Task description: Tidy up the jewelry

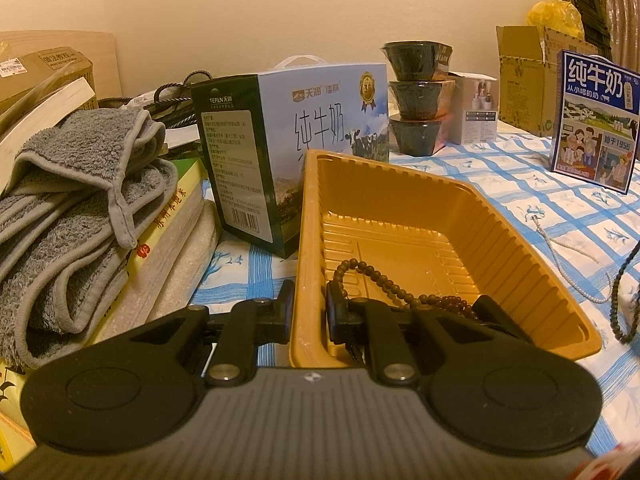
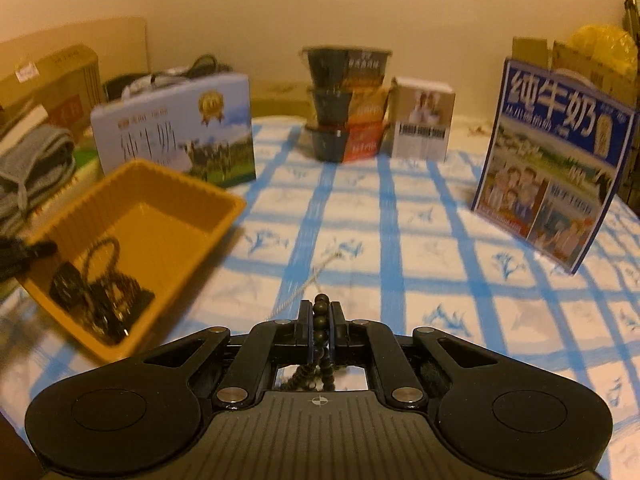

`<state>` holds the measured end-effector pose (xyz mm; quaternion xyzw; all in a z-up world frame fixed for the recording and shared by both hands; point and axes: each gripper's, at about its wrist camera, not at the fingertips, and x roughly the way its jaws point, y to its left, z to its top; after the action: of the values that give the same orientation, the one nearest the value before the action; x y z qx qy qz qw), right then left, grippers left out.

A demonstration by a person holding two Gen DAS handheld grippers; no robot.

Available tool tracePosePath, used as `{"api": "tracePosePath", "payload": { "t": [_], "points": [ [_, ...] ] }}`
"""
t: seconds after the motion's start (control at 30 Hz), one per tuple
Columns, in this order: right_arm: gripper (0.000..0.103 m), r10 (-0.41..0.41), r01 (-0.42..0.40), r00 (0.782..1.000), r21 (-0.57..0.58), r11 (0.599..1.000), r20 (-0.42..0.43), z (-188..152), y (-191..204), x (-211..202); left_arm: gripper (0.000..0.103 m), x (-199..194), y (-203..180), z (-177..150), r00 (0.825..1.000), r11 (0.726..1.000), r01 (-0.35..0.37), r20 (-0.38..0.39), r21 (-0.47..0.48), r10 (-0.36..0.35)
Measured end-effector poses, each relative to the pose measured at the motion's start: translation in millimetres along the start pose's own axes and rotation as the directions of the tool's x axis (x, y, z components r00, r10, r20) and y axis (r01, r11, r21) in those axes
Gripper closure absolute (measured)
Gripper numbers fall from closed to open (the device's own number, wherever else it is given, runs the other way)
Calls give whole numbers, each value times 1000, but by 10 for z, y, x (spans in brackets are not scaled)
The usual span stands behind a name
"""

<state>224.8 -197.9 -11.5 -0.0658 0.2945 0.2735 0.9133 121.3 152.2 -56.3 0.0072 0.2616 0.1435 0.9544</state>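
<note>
Right claw (image 2: 321, 322), clamped on a dark wooden bead string (image 2: 322, 316), has the ribbed yellow plastic tray (image 2: 132, 176) at frame left, its rim pinched by the left claw (image 1: 310, 312).

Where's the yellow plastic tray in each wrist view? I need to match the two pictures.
Left wrist view: the yellow plastic tray fills the centre, its near wall clamped by the left hand-held gripper.
Right wrist view: the tray sits at left, angled.
Shared landmark: the pale blue milk carton right behind it.
</note>
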Motion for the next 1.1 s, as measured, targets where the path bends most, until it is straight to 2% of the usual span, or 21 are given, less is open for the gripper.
{"api": "tracePosePath", "payload": {
  "t": [0.23,0.57,0.8,0.93,1.1],
  "points": [
    [96,-15,17,995,-10,1000,98,386,-83,-469,89,-7,-5,10,1000,1000,1,4,-6,-1],
    [96,-7,22,985,-84,996,171,837,-30,-908,89,-21,-4,16,1000,1000,4,9,-15,-4],
    [96,86,-63,977,-124,990,194,1083,185,-962,90,-30,0,42,1000,1000,9,15,-15,-9],
    [96,168,-140,960,-138,981,224,1238,409,-905,90,-28,0,47,1000,1000,10,16,-18,-9],
    [96,273,-245,928,-137,960,255,1428,689,-722,90,-33,4,44,1000,1000,12,16,-22,-11]
  ]
}}
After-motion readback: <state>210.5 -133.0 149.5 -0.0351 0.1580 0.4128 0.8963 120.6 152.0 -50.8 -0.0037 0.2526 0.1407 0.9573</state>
